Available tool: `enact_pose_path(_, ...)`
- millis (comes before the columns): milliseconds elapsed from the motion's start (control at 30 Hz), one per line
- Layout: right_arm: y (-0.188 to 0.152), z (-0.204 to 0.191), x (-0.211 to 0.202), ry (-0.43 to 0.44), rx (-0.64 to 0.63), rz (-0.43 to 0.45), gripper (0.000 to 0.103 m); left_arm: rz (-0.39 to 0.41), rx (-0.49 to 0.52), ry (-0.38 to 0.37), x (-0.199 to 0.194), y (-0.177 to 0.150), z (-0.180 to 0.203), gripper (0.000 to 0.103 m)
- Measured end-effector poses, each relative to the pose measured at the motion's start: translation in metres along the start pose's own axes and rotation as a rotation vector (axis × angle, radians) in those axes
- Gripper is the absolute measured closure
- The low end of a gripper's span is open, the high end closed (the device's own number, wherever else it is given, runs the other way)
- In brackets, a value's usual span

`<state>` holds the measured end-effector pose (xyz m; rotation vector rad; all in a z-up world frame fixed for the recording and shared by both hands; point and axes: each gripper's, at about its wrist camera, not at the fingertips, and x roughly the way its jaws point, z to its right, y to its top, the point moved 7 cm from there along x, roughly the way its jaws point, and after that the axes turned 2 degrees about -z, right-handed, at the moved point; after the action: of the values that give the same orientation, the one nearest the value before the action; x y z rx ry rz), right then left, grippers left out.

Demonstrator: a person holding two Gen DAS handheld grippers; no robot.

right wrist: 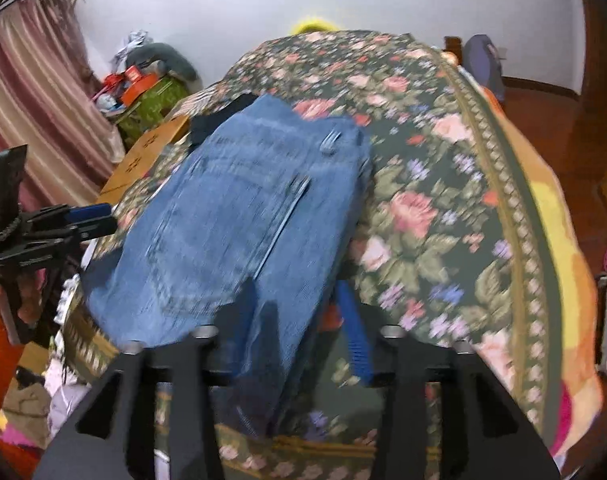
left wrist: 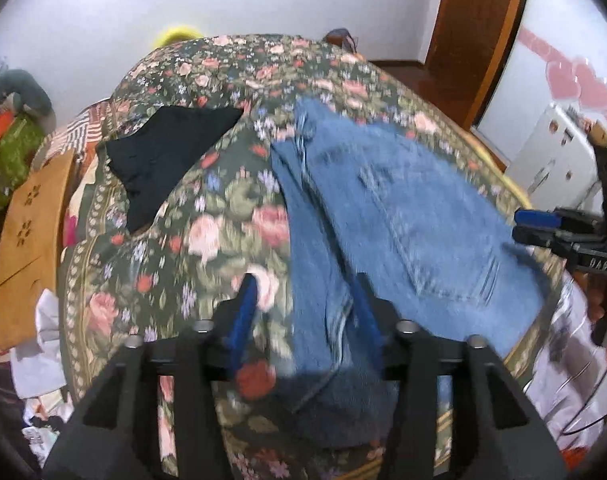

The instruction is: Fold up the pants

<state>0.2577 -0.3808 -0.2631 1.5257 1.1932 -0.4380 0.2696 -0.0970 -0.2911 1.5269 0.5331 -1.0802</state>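
A pair of blue denim pants (left wrist: 387, 216) is laid on a bed covered by a dark green quilt printed with pink roses (left wrist: 207, 216). In the left wrist view, a wooden board with cut-out flower shapes (left wrist: 31, 236) is seen at the far left, then a black garment (left wrist: 159, 152) spread on the quilt, well apart from the pants; in the right wrist view only a dark corner of it (right wrist: 207, 124) shows behind the denim. The left hand-held gripper (left wrist: 305, 320) is seen with its blue fingers (left wrist: 243, 320) apart, a hanging fold of denim between them. At the right edge of that view the right hand-held gripper (left wrist: 519, 226) appears side-on; whether its fingers are apart there cannot be told. Its own view shows the fingers (right wrist: 355, 336) spread, denim draped between them. A striped pink curtain (right wrist: 27, 120) is shown only in the right wrist view.
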Motion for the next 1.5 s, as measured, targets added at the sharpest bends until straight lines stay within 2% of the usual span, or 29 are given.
enact_pose_path(133,0.02,0.008,0.003,0.001,0.006,0.004,0.046,0.036,-0.003,-0.029,0.005,0.026,0.002,0.025)
enact_pose_path(200,0.025,0.011,0.009,-0.003,0.013,0.001,0.044,0.029,0.012,-0.036,0.014,0.036,0.005,0.022)
enact_pose_path(267,0.029,0.014,0.02,0.016,0.028,-0.017,0.042,0.005,0.019,-0.049,0.028,0.041,0.007,0.021)
enact_pose_path(433,0.027,0.021,0.047,0.101,0.084,-0.082,0.042,-0.118,-0.006,-0.059,0.073,0.044,0.001,0.021)
enact_pose_path(567,0.029,0.025,0.063,0.156,0.106,-0.11,0.042,-0.143,0.002,-0.086,0.085,0.048,0.004,0.021)
enact_pose_path(767,0.035,0.031,0.084,0.272,0.16,-0.154,0.034,-0.204,0.009,-0.164,0.108,0.057,0.014,0.021)
enact_pose_path(833,0.036,0.032,0.092,0.294,0.171,-0.168,0.029,-0.229,0.002,-0.187,0.118,0.057,0.016,0.019)
enact_pose_path(1000,0.043,0.028,0.103,0.332,0.165,-0.171,0.024,-0.272,-0.066,-0.28,0.132,0.058,0.011,0.019)
enact_pose_path(1067,0.047,0.025,0.106,0.343,0.154,-0.168,0.025,-0.274,-0.082,-0.305,0.133,0.058,0.01,0.023)
enact_pose_path(1133,0.051,0.021,0.108,0.346,0.144,-0.162,0.036,-0.252,-0.061,-0.301,0.128,0.06,0.013,0.036)
enact_pose_path(1167,0.054,0.019,0.106,0.347,0.143,-0.154,0.039,-0.243,-0.053,-0.293,0.125,0.062,0.014,0.038)
enact_pose_path(1300,0.06,0.017,0.095,0.307,0.12,-0.123,0.068,-0.212,-0.041,-0.242,0.117,0.064,0.017,0.05)
enact_pose_path(1400,0.063,0.012,0.083,0.285,0.098,-0.097,0.076,-0.18,-0.022,-0.215,0.102,0.066,0.021,0.056)
enact_pose_path(1500,0.071,0.0,0.063,0.272,0.059,-0.052,0.079,-0.129,0.004,-0.192,0.077,0.068,0.021,0.058)
